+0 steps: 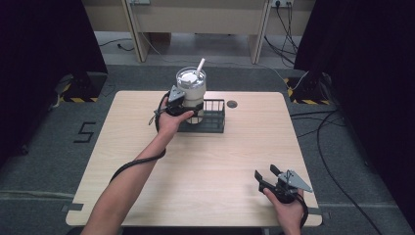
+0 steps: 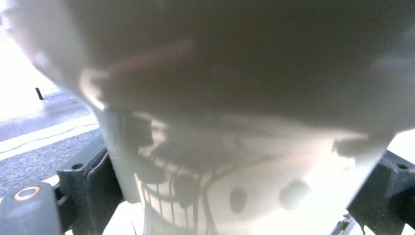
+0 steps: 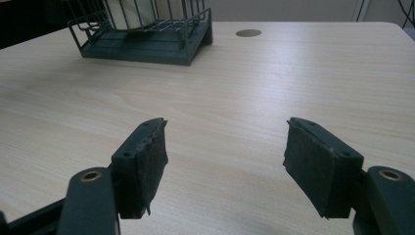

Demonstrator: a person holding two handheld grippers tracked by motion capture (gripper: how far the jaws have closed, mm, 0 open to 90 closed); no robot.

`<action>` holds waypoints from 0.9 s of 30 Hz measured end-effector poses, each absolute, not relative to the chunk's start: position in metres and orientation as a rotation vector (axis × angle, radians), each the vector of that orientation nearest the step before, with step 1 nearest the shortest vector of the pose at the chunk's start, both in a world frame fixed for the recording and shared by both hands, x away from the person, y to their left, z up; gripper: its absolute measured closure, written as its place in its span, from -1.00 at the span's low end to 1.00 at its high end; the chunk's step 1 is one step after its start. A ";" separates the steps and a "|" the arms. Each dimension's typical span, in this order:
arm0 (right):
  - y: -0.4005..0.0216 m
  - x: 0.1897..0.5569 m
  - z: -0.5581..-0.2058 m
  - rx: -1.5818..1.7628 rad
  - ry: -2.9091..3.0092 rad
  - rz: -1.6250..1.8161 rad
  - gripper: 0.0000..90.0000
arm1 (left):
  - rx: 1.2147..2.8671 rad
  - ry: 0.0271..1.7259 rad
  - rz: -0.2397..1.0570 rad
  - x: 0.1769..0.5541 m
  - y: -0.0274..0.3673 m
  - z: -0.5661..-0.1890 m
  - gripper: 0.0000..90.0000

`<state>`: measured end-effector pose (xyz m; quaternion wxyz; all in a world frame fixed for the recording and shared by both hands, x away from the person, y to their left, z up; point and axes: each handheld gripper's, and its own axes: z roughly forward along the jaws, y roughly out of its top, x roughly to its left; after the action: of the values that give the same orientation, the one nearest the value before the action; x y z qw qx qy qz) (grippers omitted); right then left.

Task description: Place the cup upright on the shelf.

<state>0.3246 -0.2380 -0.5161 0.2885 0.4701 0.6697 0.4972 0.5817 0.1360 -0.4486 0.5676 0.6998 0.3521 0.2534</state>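
- Two grippers are seen: the left gripper is clamped around a tall white lidded plastic cup with a white straw; the right gripper is held idle near the front right corner of the light wooden table, its jaws wide apart and empty.
- The cup is located in the left part of a dark green wire basket at the table's far middle; whether its base is seated cannot be told.
- In the left gripper view, the cup wall is pressed between both jaws.
- Step is judged as placing or lifting the cup at the basket.
- Next move: the cup is to be kept upright, clear of the basket wires.
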 end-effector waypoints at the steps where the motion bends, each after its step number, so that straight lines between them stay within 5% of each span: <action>1: -0.238 0.325 -0.516 1.255 1.789 1.327 -0.28 | 1.637 0.831 0.587 0.582 0.136 -0.450 -0.80; 27: -0.237 0.325 -0.516 1.262 1.796 1.327 -0.29 | 1.614 0.833 0.595 0.571 0.142 -0.455 -0.81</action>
<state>0.3248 -0.2372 -0.5161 0.2844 0.4717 0.6712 0.4961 0.5712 0.1419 -0.4554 0.5771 0.6895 0.3561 0.2542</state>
